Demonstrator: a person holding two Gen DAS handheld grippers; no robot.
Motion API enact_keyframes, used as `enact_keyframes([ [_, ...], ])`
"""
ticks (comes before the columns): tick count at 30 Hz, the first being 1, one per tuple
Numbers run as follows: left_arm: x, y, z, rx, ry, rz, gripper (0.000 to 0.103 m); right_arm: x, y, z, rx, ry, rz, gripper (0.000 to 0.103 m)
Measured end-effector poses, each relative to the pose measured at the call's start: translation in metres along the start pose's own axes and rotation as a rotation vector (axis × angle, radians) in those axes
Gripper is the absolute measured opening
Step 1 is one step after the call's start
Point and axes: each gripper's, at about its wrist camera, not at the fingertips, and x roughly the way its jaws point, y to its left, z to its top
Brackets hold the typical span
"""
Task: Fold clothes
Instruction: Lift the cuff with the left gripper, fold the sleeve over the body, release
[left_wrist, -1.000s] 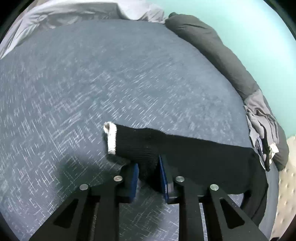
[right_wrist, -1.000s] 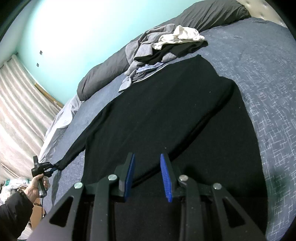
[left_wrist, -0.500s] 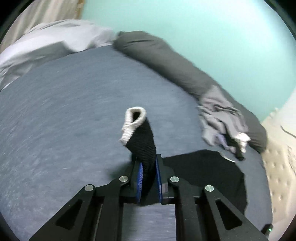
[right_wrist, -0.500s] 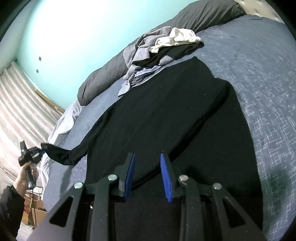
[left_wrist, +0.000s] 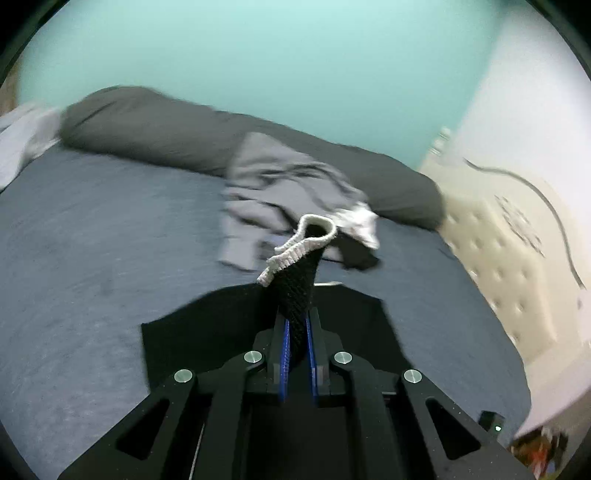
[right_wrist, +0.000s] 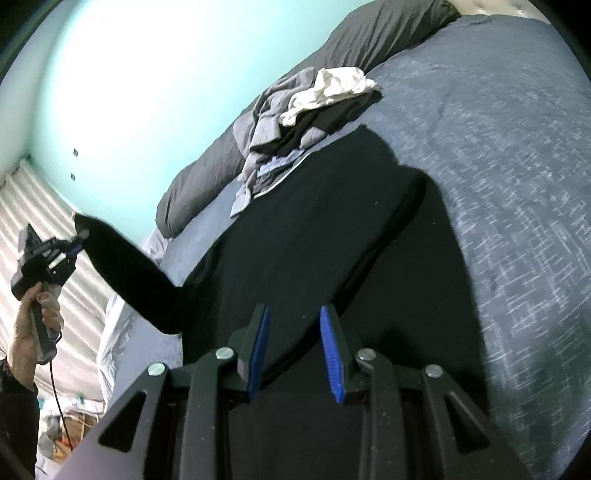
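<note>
My left gripper is pinching the sweater's sleeve near its white cuff, fingers nearly closed, lifting it off the bed. It could be slipping out if I'm pulling too hard. My right gripper is hovering half-open, empty, over the one black sweater. One clothes pile is lying far.

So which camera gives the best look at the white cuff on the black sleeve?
The left wrist view. The white cuff stands sharp and central there, just past the left gripper, which is shut on the black sleeve. In the right wrist view that sleeve end is far off at the left edge, and hardly any cuff shows.
</note>
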Motion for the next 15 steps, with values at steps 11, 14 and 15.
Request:
enact_keyframes([
  [11,0.104,-0.171,-0.102,0.364,0.238,-0.16,0.008,-0.021,-0.021,0.014,0.069,-0.045,0.007,0.028],
  [14,0.125,-0.18,-0.148,0.416,0.324,-0.161,0.008,-0.024,-0.025,0.016,0.08,-0.048,0.01,0.028],
  [15,0.132,-0.182,-0.162,0.432,0.354,-0.159,0.008,-0.025,-0.025,0.016,0.082,-0.049,0.008,0.029],
])
